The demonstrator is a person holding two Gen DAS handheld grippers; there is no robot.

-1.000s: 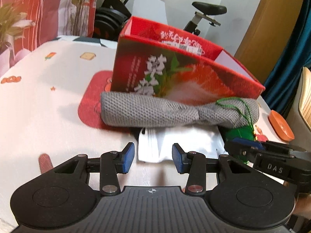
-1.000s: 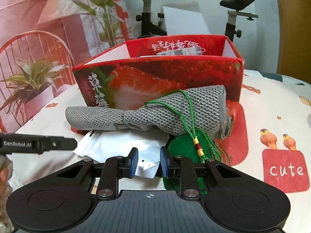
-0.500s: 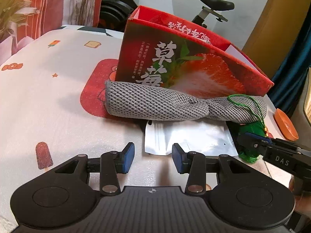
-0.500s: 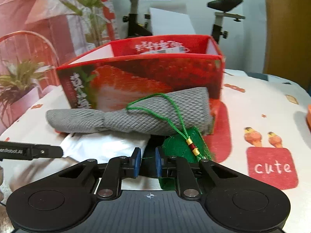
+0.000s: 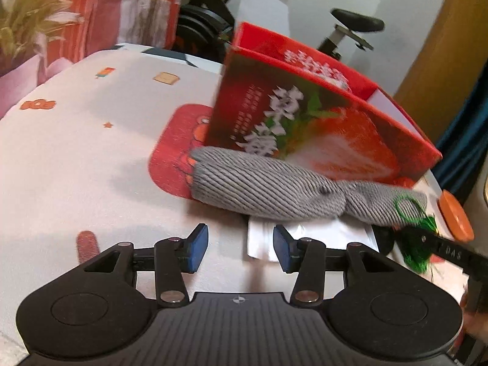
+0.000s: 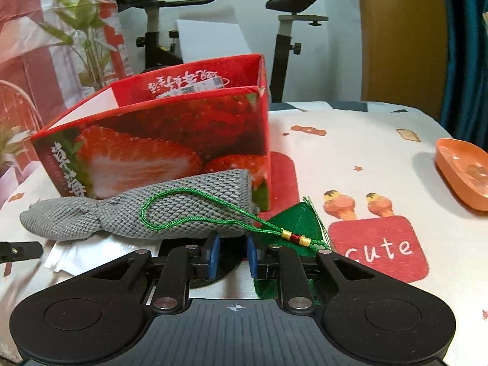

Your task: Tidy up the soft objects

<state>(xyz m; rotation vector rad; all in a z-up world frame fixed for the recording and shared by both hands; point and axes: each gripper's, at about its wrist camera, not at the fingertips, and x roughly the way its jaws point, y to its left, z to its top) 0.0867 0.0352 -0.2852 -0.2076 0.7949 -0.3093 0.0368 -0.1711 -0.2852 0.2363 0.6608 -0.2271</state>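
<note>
The left gripper [image 5: 241, 248] hangs apart, its jaws just opening, nothing between. The right gripper [image 6: 232, 256] is slightly apart, empty, beside the green sachet [image 6: 300, 219]. The grey cloth [image 6: 152, 213] lies against the box [image 6: 170, 146] mid-bench [image 5: 76, 152].

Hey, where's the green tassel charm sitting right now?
In the right wrist view the green charm lies just right of the gray cloth roll, its cord looped over the roll, before the strawberry box.

Gray cloth [image 6: 137, 213] coarse-knit; box [image 6: 152, 140] glossy cardboard; pouch [image 5: 308, 238] shiny foil.
</note>
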